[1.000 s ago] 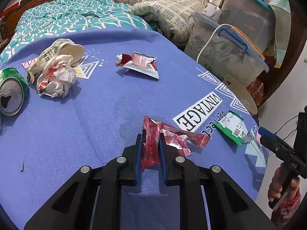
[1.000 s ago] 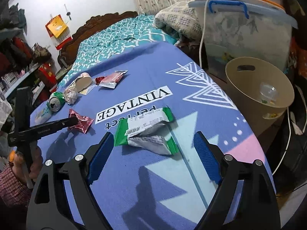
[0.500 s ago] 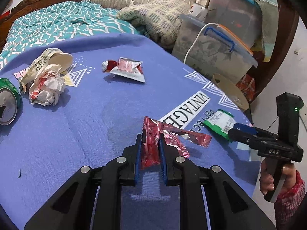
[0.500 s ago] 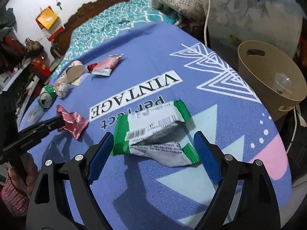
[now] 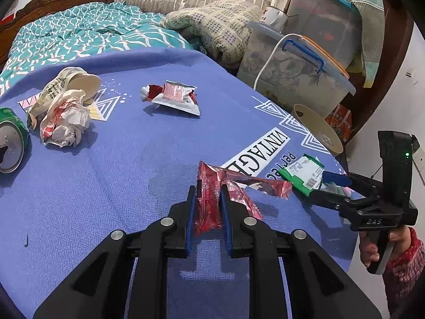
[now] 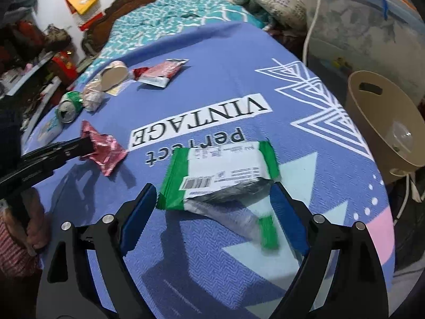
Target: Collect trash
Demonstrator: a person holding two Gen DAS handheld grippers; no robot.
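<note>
A blue printed cloth (image 6: 212, 61) covers the bed. The left hand-held gripper (image 5: 206, 199) pinches a red wrapper (image 5: 209, 194), lifted for disposal. The right hand-held gripper (image 6: 212, 199), jaws wide and just opening further, straddles the green wrapper (image 6: 220, 170) lying flat; nothing gripped. The bin (image 6: 372, 117) stands beside the bed.

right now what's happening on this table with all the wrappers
A person is clearing trash off a table with a blue cloth, a gripper in each hand. The left gripper is shut on a crumpled red wrapper. The right gripper is open, its jaws on either side of a green and white wrapper lying on the cloth. A green can, crumpled paper and another red wrapper lie uncollected. A beige bin stands beside the table.
</note>
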